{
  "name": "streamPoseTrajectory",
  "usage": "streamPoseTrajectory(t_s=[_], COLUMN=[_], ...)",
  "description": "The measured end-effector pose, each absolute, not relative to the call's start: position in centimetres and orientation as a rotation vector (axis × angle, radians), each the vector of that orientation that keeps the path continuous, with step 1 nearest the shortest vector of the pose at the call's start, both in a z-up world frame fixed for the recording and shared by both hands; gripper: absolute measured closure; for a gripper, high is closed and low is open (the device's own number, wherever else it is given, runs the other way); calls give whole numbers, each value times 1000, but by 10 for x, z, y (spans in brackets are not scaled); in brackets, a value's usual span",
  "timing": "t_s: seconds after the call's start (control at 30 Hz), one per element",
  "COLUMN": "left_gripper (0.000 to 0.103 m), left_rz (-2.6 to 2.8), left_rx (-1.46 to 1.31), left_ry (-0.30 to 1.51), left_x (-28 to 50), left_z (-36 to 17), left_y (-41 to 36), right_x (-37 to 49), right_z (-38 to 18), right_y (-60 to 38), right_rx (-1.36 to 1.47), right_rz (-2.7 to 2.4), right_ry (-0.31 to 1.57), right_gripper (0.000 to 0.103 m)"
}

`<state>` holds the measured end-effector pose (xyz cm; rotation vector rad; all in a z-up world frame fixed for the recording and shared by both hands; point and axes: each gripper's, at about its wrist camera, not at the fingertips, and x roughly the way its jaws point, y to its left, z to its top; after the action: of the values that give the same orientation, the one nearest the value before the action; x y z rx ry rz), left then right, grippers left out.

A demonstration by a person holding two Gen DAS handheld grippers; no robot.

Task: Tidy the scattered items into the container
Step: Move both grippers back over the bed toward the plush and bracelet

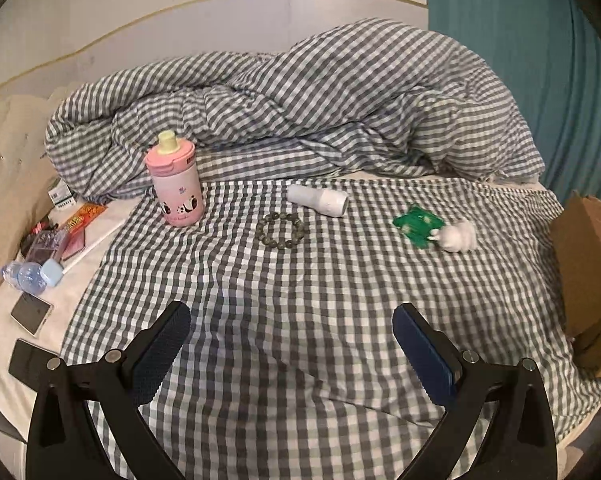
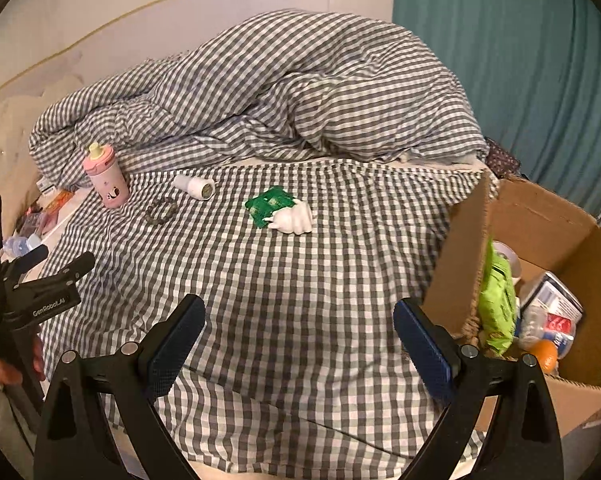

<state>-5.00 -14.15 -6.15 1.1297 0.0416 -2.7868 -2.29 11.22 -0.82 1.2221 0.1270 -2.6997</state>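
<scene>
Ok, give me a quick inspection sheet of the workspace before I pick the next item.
Surface: bed under gingham sheet, duvet bunched at the back.
Job's things: pink bottle upright; white tube on its side; bead bracelet; green packet touching white toy; cardboard box on the right, partly filled.
Clutter: water bottle, phones, snack packets by the headboard.
Grippers: left gripper and right gripper open, empty.
Cables: nothing seen.
Surroundings: teal curtain, pale wall.

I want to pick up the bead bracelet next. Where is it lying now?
The bead bracelet lies flat on the checked sheet, between the pink bottle and the white bottle, left of centre in both views.
</scene>
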Motion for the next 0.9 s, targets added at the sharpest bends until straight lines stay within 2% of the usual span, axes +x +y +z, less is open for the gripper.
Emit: streamPoseTrajectory(t_s=[0.9], left_gripper=[0], left_rz=[-2647], left_rx=[1222], left_ry=[-41], left_x=[-238], left_z=[-169], left_y=[-169], right_x=[-207], right_z=[-117], right_y=[88], right_rx=[1454], right_rz=[-2554], right_ry=[58], right_gripper=[7])
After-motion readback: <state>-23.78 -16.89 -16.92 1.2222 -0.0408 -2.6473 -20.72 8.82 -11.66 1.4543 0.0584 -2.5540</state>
